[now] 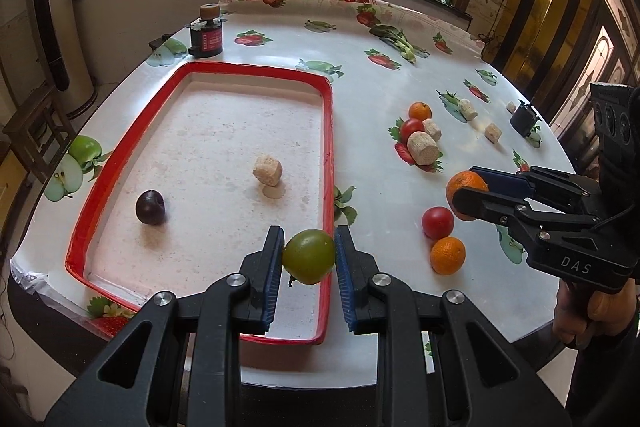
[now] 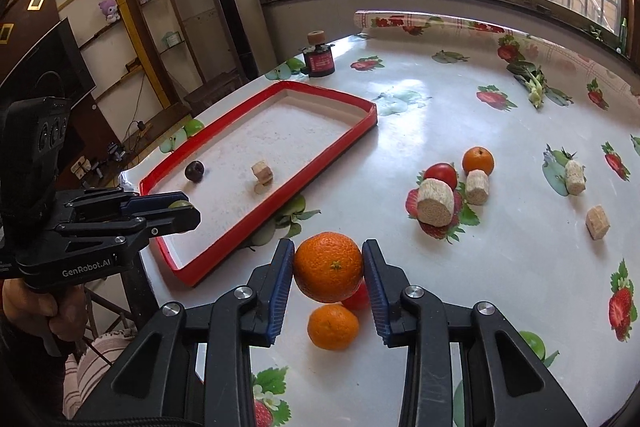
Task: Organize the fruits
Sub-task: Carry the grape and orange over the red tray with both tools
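My left gripper [image 1: 309, 255] is shut on a green fruit [image 1: 309, 255], held above the near right corner of the red-rimmed tray [image 1: 329, 131]. In the tray lie a dark plum [image 1: 150, 207] and a cork-like block [image 1: 267, 170]. My right gripper [image 2: 329, 267] is shut on an orange [image 2: 329, 266], lifted above the table. Under it on the table lie another orange [image 2: 333, 326] and a red tomato [image 2: 358, 297], partly hidden. Farther off sit a third orange [image 2: 477, 159] and a second tomato [image 2: 441, 174]. The right gripper [image 1: 470, 195] also shows in the left wrist view, the left gripper [image 2: 182, 207] in the right wrist view.
Several cork cylinders [image 2: 436, 202] lie among the far fruit on the fruit-print tablecloth. A dark red jar [image 1: 206, 37] with a cork on top stands behind the tray. A leafy green vegetable [image 2: 532, 81] lies at the back right. A small black pot [image 1: 525, 118] stands near the table's right edge.
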